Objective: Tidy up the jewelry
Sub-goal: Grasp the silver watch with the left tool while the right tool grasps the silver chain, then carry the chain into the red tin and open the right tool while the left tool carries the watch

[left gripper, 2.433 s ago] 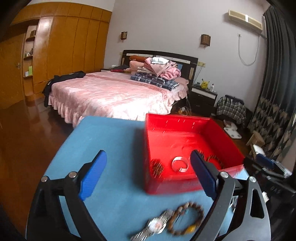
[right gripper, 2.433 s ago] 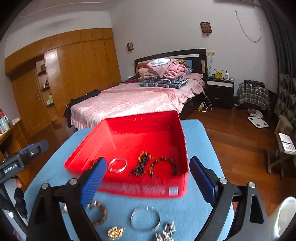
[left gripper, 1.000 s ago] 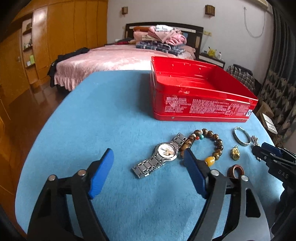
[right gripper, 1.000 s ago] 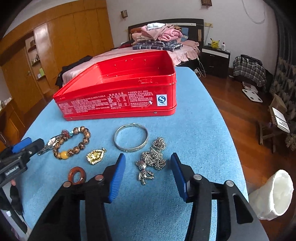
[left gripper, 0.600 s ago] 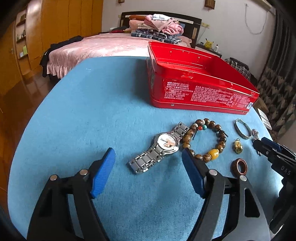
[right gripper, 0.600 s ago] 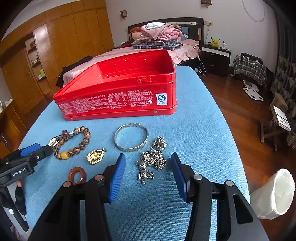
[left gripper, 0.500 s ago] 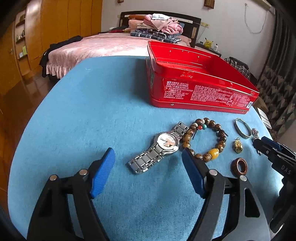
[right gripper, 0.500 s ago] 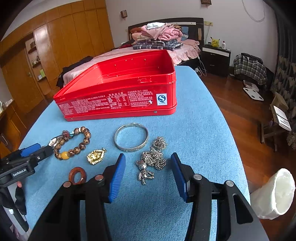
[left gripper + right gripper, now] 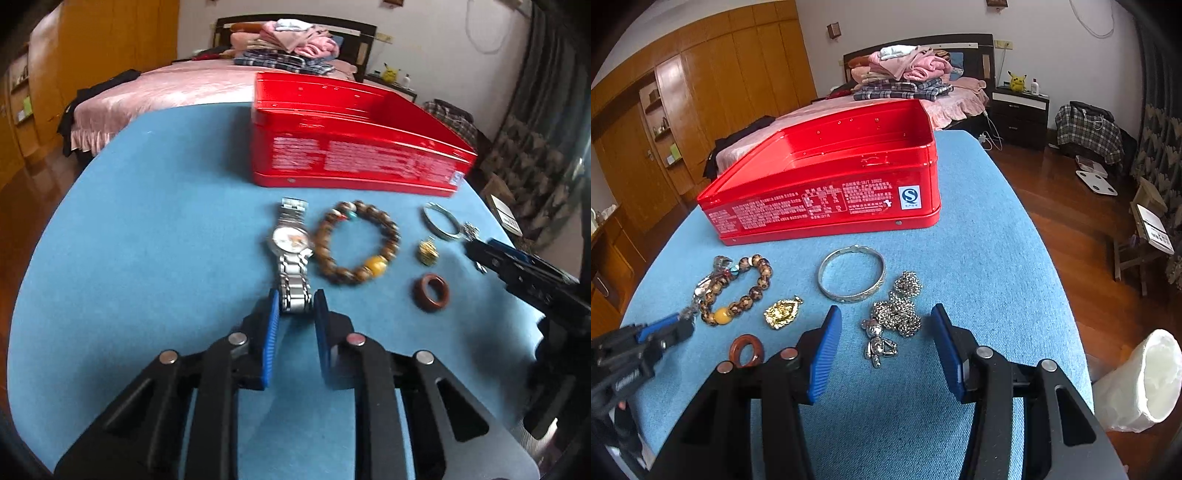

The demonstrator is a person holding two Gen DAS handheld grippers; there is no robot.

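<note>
Left wrist view: left gripper [image 9: 295, 304] closing on near end of steel wristwatch [image 9: 291, 254], band links between blue pads and seemingly touched on both sides. Watch flat on blue tablecloth [image 9: 147, 229], long axis running straight away from fingers toward red tin [image 9: 351, 155], dial beyond the tips; beaded bracelet [image 9: 356, 242] touching watch on its right side. Nearer hand: left. Right wrist view: right gripper [image 9: 886, 343] parted, nothing clasped, straddling silver chain with bear charm [image 9: 894, 317] without contact. Judged next: lift along band axis, clear of bracelet, into tin.
</note>
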